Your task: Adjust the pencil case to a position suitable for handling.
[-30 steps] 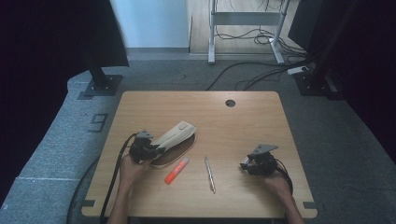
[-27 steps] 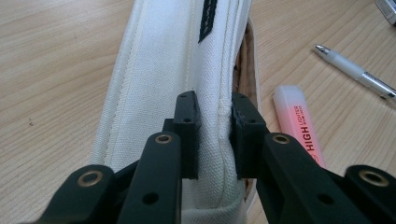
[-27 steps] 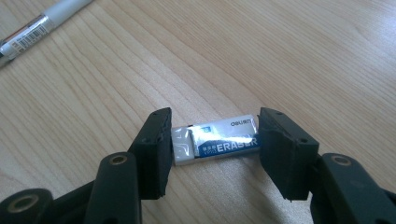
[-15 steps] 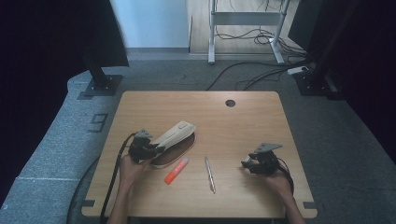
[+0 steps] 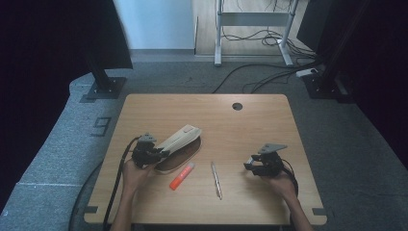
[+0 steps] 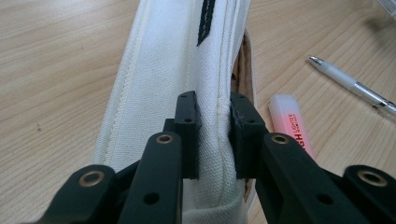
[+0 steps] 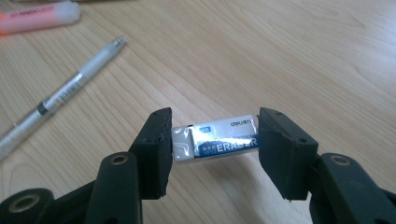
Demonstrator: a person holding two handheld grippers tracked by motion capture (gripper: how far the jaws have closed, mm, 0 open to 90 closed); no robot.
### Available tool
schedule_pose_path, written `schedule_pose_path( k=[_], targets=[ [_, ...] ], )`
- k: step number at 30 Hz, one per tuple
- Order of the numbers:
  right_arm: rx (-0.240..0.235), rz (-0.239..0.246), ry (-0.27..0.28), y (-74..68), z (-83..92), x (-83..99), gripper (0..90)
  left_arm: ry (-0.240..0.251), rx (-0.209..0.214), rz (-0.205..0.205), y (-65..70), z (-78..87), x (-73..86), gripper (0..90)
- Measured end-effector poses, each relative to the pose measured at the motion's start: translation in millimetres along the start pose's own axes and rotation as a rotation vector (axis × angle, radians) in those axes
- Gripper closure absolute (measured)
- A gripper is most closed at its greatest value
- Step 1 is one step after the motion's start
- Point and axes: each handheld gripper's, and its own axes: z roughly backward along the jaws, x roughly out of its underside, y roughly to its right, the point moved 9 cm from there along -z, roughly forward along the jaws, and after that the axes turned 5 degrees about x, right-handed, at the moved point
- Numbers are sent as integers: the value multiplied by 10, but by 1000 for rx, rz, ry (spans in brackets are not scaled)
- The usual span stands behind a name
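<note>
Wooden table point(image 5: 269, 120) — pouch point(image 6: 177, 84) in left tool point(image 6: 214, 135), eraser point(image 7: 215, 138) in right tool point(image 7: 212, 149)

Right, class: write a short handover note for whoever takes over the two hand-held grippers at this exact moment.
Left hand-held gripper: shut on the rim of the white pencil case, holding that edge lifted; the case's far end rests on the table.
Right hand-held gripper: jaws at both ends of the eraser, apparently gripping it, just over the table.
On the table between them: orange highlighter and pen.
Done: case held up, eraser grasped.
Left, probably: put eraser, highlighter and pen into the case.
</note>
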Motion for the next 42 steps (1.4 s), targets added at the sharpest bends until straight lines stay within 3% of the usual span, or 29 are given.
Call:
schedule_pose_path(
  k=[17,42],
  targets=[
    [-36,36,25,-182,-192,-378,455,7,4,-2,-4,21,-7,759],
    [-54,78,24,-415,-635,-795,455,21,11,2,-6,53,-18,756]
  ],
)
